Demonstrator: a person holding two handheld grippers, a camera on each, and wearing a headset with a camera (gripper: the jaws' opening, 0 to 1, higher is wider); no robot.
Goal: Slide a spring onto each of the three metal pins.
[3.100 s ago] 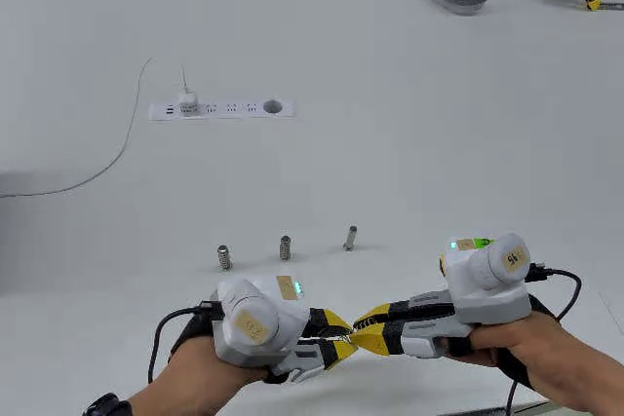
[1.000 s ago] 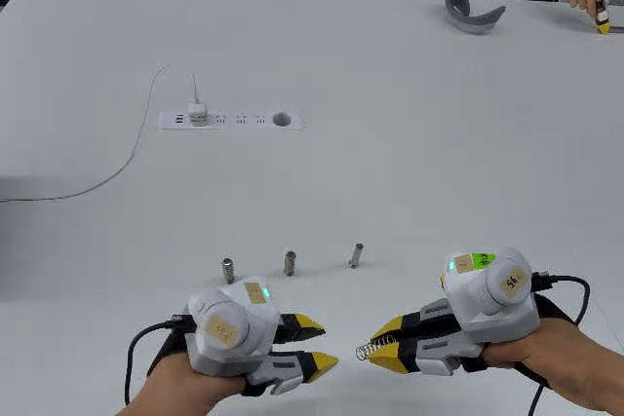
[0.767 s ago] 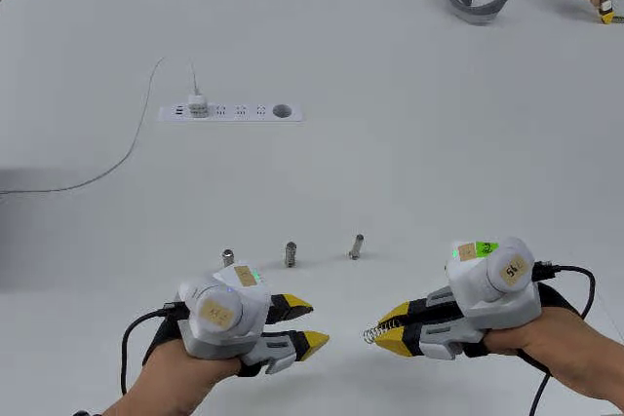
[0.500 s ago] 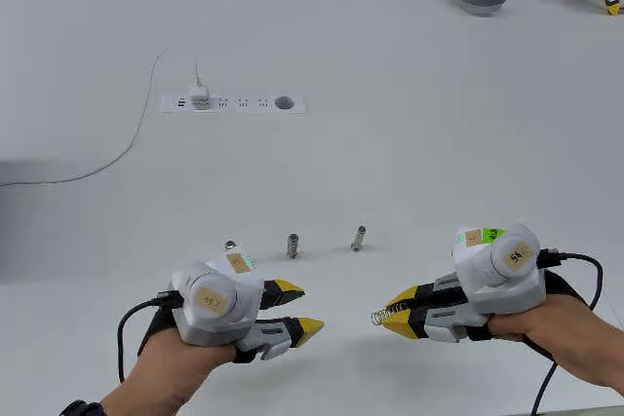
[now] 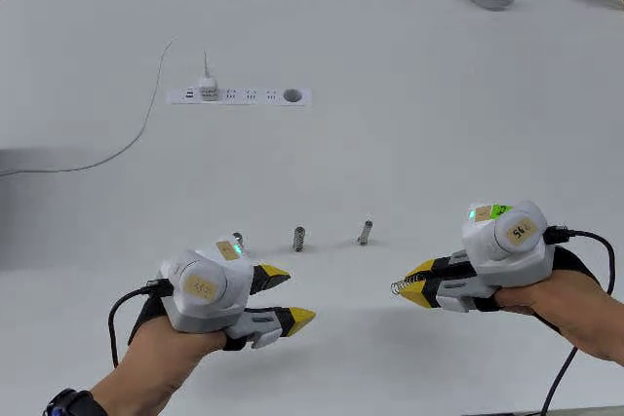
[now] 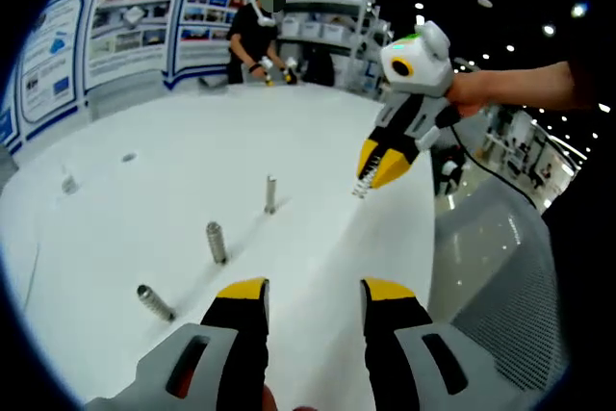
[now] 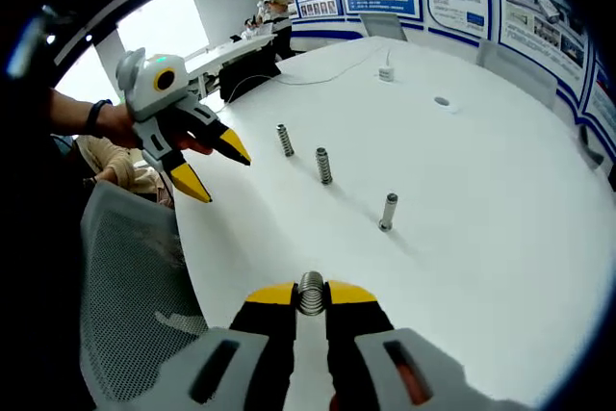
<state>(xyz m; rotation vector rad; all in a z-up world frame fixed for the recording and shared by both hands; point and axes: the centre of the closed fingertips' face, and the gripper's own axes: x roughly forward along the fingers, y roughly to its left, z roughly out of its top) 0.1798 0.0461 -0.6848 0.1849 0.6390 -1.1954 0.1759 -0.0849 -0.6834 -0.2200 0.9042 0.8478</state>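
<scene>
Spring [image 5: 398,287], probably light and easily squashed, juts from the right tool [image 5: 417,291], which pinches one end, leaving the bore free; bare pin [image 5: 365,232] stands at 11 o'clock. Left tool [image 5: 295,293] gapes empty

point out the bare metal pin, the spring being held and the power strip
bare silver metal pin [image 5: 365,232]: head view, middle of its shaft
small coiled metal spring [image 7: 310,293]: right gripper view, its visible coil end
long white power strip [image 5: 258,96]: head view, its top face
</scene>
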